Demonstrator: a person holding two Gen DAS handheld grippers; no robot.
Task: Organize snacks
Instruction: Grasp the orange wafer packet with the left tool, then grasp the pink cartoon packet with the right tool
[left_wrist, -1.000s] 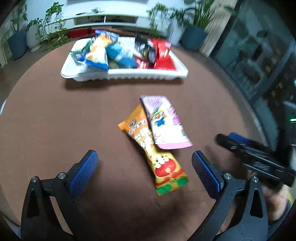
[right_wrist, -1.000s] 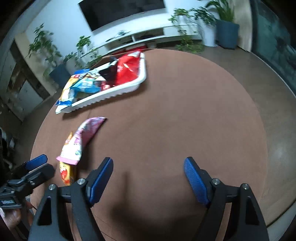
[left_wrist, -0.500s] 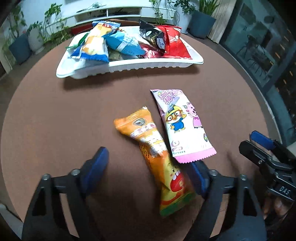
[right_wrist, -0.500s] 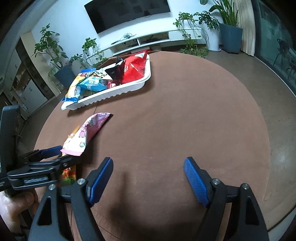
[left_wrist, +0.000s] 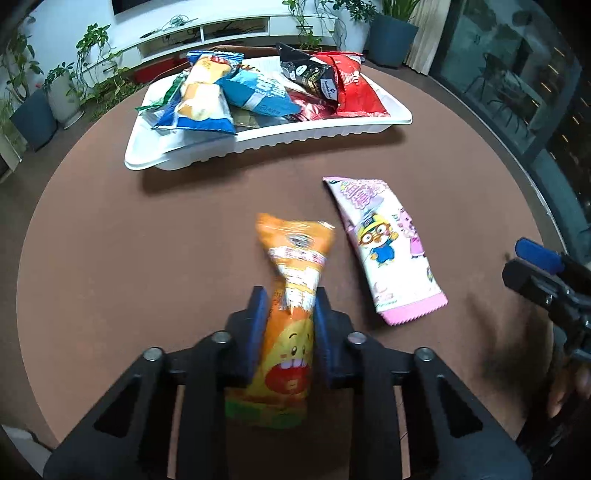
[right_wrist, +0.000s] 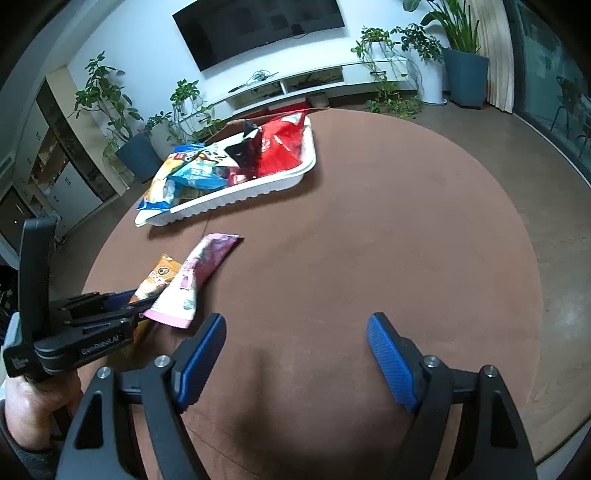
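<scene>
On a round brown bench, the left claw has just closed and now grips a long orange crinkly snack packet, near a white ribbed plastic tray piled with snacks. Just right lies a pink cartoon-printed packet. The right claw stands released, holding nothing.

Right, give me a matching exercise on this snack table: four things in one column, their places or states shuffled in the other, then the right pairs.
1. orange snack packet
2. pink snack packet
3. red snack bag
4. right hand-held gripper

A. in the white tray
B. open, nothing between its pads
C. pinched by the left hand-held gripper
D. lying loose on the brown table

Pairs: 1-C, 2-D, 3-A, 4-B
</scene>
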